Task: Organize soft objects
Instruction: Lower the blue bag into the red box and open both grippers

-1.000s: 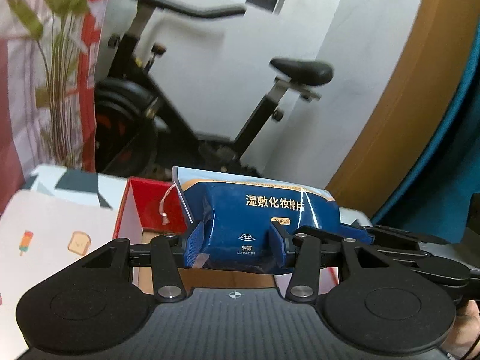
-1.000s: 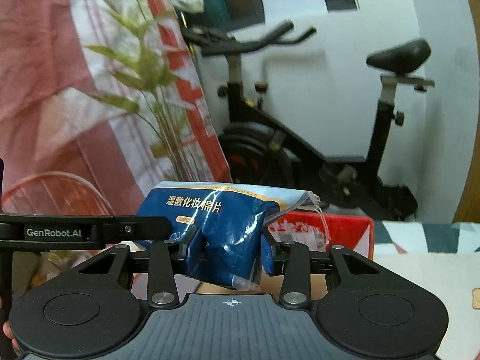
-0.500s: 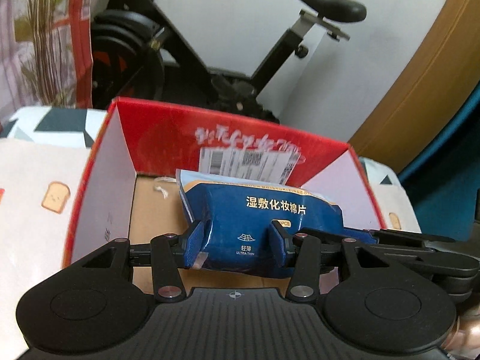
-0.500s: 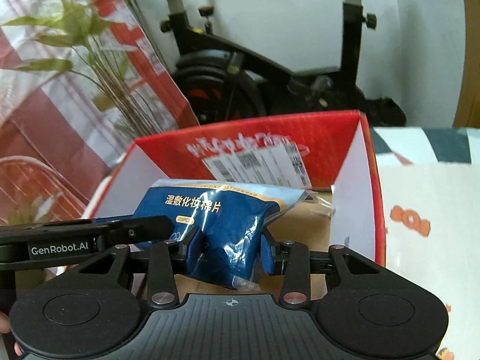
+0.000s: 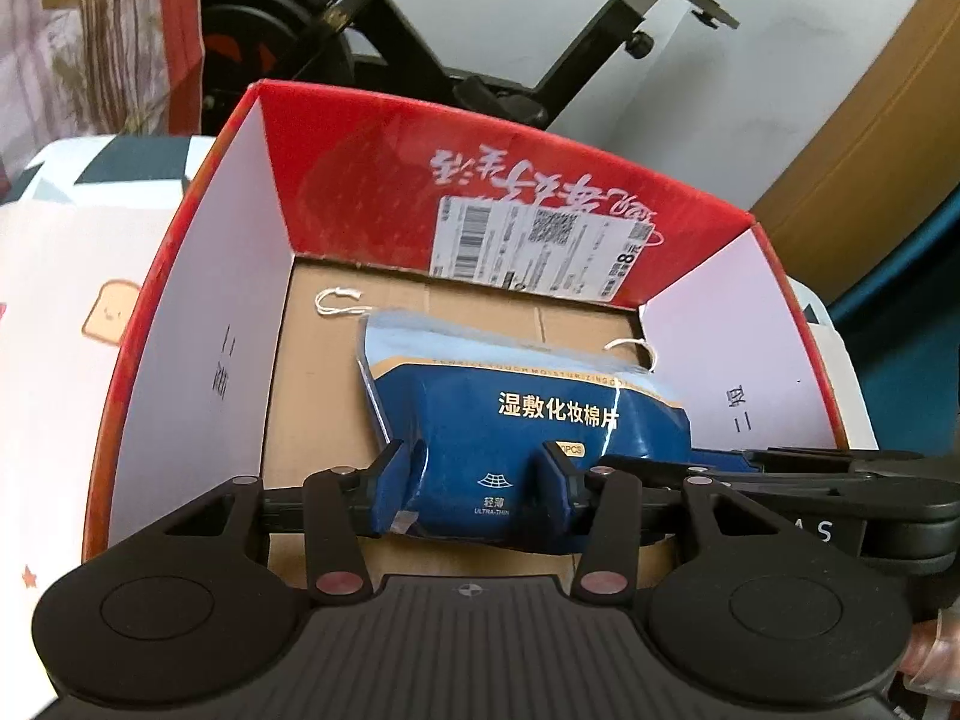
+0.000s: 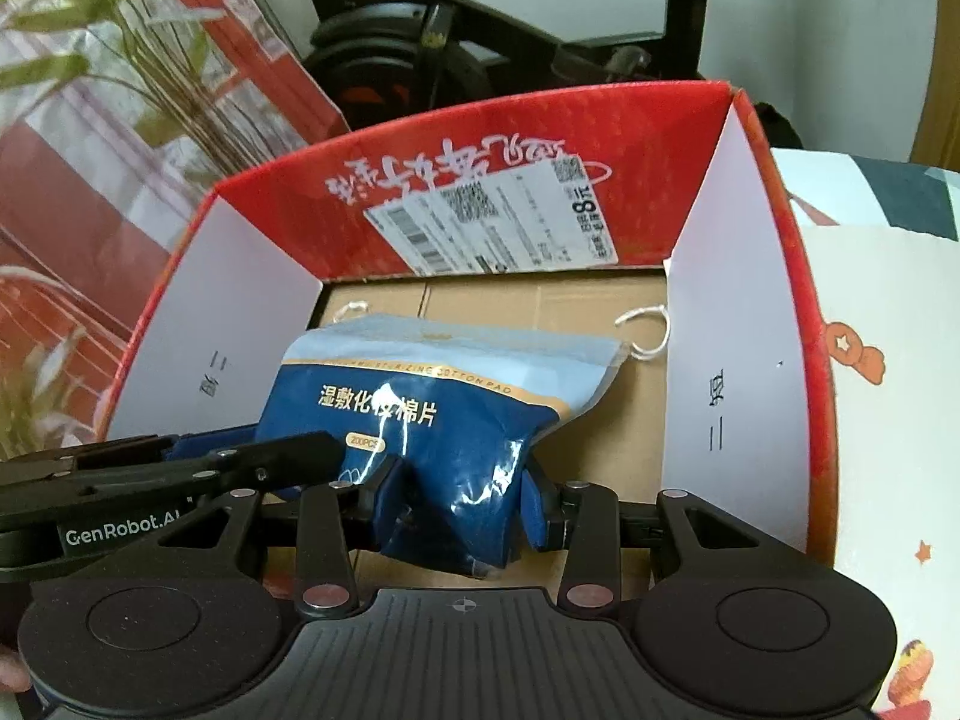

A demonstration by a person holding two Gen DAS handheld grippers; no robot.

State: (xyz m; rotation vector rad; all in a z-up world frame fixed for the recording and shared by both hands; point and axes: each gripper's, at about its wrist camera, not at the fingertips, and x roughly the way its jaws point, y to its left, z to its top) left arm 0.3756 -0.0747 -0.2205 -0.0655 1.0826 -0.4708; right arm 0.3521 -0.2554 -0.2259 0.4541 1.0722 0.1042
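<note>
Writing on the pack: gold Chinese characters 湿敷化妆棉片, a gold band reading "COTTON PAD", a small oval "200PCS", and lower down 轻薄 "ULTRA-THIN".
Writing elsewhere: "GenRobot.AI" in white on the black arm of the left hand-held gripper; upside-down white brush script and a white shipping label with barcode, QR code and a big 8 on the box's far red wall.
Pack: dark blue glossy soft plastic pack of cotton pads, pale blue sealed top strip, crumpled and dented where it is pinched.
Where: held inside the red open-topped cardboard box, over its brown cardboard floor; I cannot tell whether it touches the floor.
Pointing: sealed top edge toward the far wall, printed face up toward both cameras, long axis across the box.
Left hand-held gripper: clamped on the pack's near edge.
Right hand-held gripper: clamped on the same pack.
Desk: white cloth printed with cartoons.
</note>
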